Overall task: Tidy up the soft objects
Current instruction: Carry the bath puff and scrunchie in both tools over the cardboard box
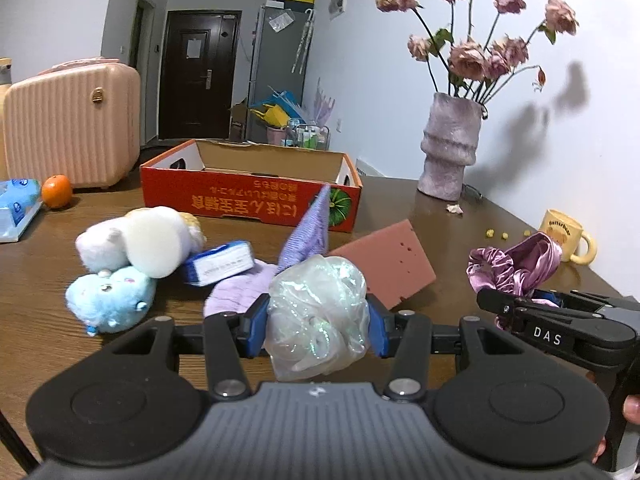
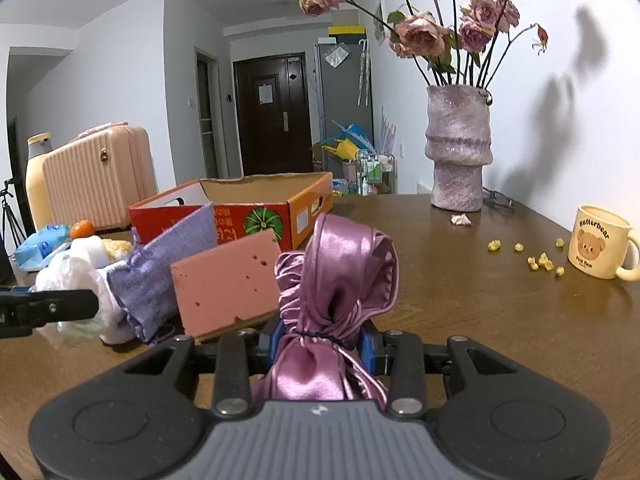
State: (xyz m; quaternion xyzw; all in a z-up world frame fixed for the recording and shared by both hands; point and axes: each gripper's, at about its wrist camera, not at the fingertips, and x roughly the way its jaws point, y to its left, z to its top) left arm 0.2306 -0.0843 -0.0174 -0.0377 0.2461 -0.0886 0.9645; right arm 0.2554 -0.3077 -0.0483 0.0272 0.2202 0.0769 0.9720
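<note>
My left tool (image 1: 317,326) is right in front of me, and its two blue pads squeeze a shiny white bath pouf (image 1: 318,312) from both sides. The pouf is up off the brown counter (image 1: 40,280). My right tool (image 2: 320,346) pinches a pink satin bonnet (image 2: 340,280) at its tied neck, and the puffy part stands up above the pads.

Just past the pouf lies a purple knit cloth (image 1: 308,232), with one corner poking up. Next to it on the right leans a pink sponge block (image 1: 396,264) with little holes in it. To the left of the cloth sits a small blue and white pack (image 1: 218,262). Farther left is a pile of soft toys: a blue plush (image 1: 110,296) in front, and a white plush (image 1: 152,240) behind it, touching it.

Behind all of these sits an open orange cardboard box (image 1: 248,196) with a green pumpkin picture on its side. I cannot see its floor from here.

An orange fruit (image 1: 57,191) sits far left near a pink suitcase (image 1: 72,120). A purple vase (image 2: 458,148) with dried pink roses stands by the wall, and a yellow bear mug (image 2: 600,242) stands at the right with little yellow crumbs (image 2: 540,260) near it.
</note>
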